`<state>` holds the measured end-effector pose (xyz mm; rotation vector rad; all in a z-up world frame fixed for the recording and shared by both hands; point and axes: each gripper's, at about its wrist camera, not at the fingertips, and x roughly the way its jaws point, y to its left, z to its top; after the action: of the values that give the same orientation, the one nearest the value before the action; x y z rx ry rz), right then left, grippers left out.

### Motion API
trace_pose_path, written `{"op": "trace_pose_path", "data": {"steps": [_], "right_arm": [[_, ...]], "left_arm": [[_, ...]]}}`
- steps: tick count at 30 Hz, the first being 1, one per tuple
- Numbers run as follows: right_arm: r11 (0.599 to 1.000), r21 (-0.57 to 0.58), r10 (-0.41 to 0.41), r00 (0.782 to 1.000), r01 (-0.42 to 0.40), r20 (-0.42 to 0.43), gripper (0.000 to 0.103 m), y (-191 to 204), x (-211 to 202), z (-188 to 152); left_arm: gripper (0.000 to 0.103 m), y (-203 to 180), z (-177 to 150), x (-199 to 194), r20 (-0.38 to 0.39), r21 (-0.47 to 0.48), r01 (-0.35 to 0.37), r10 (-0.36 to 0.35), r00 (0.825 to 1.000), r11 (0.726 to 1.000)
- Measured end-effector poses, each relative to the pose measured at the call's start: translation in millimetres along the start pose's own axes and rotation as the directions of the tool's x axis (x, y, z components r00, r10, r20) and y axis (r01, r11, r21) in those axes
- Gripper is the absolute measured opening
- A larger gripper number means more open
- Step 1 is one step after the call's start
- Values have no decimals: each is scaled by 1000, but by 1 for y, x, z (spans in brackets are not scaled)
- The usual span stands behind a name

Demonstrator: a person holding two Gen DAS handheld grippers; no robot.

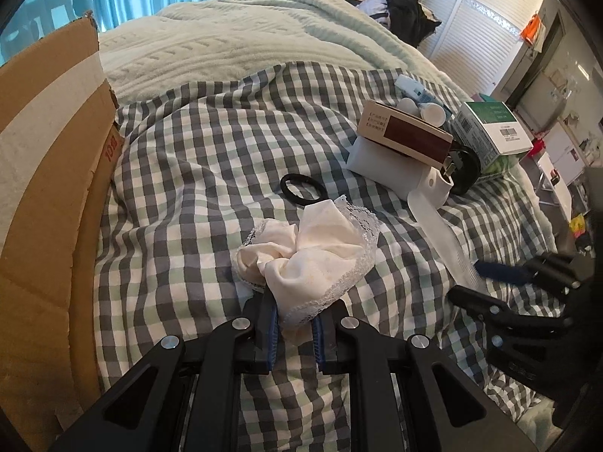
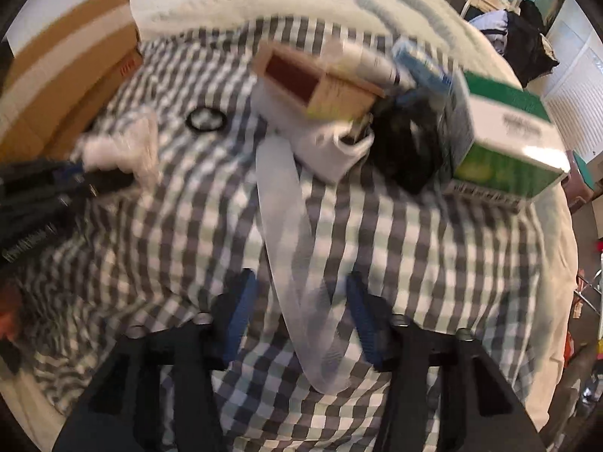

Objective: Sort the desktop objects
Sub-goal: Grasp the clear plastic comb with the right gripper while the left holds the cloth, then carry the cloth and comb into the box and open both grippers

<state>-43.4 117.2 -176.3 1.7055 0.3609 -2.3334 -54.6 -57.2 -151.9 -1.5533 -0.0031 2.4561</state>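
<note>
Scrunchie (image 1: 307,254) is being pinched by the left tool (image 1: 294,333); a loose fold may be slipping free short of the box (image 1: 49,173), while the right tool (image 2: 299,320) is gaping over the ribbon (image 2: 297,263).

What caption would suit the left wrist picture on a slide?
Left gripper shut on a white lace scrunchie over a checked sheet, cardboard box at left.

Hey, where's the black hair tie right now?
The black hair tie lies flat on the checked sheet, just beyond the white lace scrunchie held in the left gripper, left of the box pile.
</note>
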Motion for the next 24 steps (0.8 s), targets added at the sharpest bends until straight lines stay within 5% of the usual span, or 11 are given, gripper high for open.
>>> {"op": "trace_pose_path", "data": {"steps": [6, 13, 15, 16, 24], "right_arm": [[1000, -1, -11, 998, 11, 66, 26, 0, -23, 2], [995, 58, 70, 988, -78, 136, 25, -6, -68, 15], [994, 61, 85, 985, -95, 150, 21, -4, -80, 20], [993, 57, 93, 983, -103, 156, 4, -2, -86, 22], [994, 44, 91, 986, -98, 141, 4, 10, -93, 28]], "left_arm": [[15, -6, 2, -9, 10, 13, 6, -6, 1000, 1000], [15, -12, 14, -41, 65, 29, 24, -26, 998, 999], [15, -12, 19, -53, 89, 26, 29, -32, 996, 999], [15, -11, 21, -58, 97, 24, 30, -32, 995, 999], [15, 6, 27, -96, 165, -3, 42, -41, 985, 999]]}}
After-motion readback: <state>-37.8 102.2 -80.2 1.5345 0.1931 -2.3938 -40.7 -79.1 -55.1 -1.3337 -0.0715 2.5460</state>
